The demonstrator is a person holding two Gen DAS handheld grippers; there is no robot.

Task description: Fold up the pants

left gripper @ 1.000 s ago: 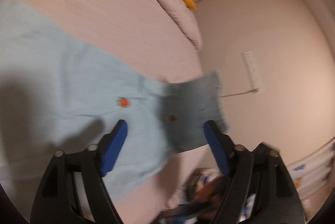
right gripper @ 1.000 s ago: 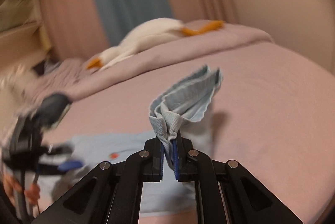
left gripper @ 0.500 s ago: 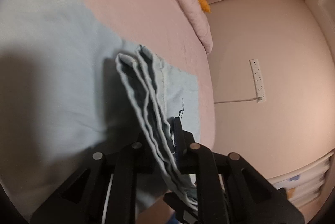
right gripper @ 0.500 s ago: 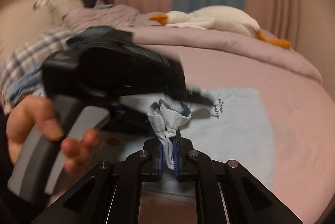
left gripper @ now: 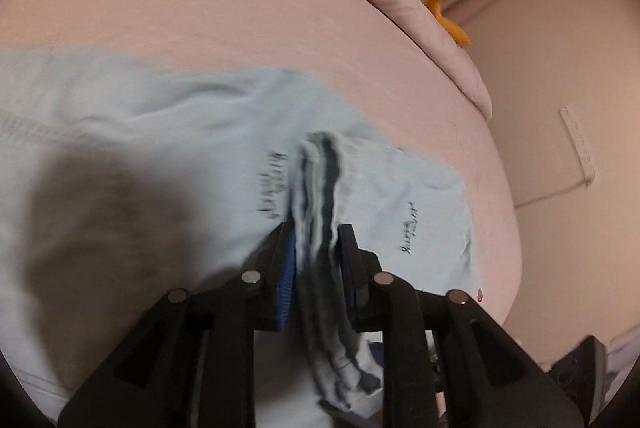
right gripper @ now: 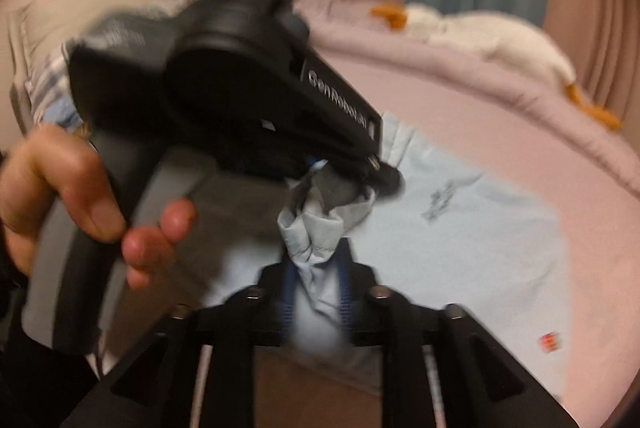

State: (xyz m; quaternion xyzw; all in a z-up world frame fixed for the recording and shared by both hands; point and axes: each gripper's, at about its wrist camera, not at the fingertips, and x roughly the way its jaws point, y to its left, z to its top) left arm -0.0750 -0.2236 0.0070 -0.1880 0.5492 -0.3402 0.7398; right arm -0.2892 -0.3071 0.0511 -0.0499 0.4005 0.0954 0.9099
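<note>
1. The wide bed under a dusty-pink sheet [left gripper: 248, 8] carries everything here. The step in hand looks like bringing one bunched end of the garment over the part lying flat, so my advice is to keep both tools level and lay the fold down square.
2. The light blue cotton pants with small dark script print [left gripper: 132, 132] lie spread on the bed near its edge, one end gathered up off the sheet.
3. The left gripper [left gripper: 318, 248] has its fingers narrowed onto a pleated bunch of the pants; in the right wrist view it crosses just above the other tool.
4. The right gripper [right gripper: 316, 268] likewise pinches a crumpled wad of the same cloth between closely set fingers. With both grips so near each other, spreading them apart before lowering would likely flatten the edge.
5. The person's bare left hand [right gripper: 76, 196] wraps the left tool's handle.
6. A white plush goose with orange feet [right gripper: 504, 40] lies on the rolled quilt, well apart.
7. No container shows in either view.
</note>
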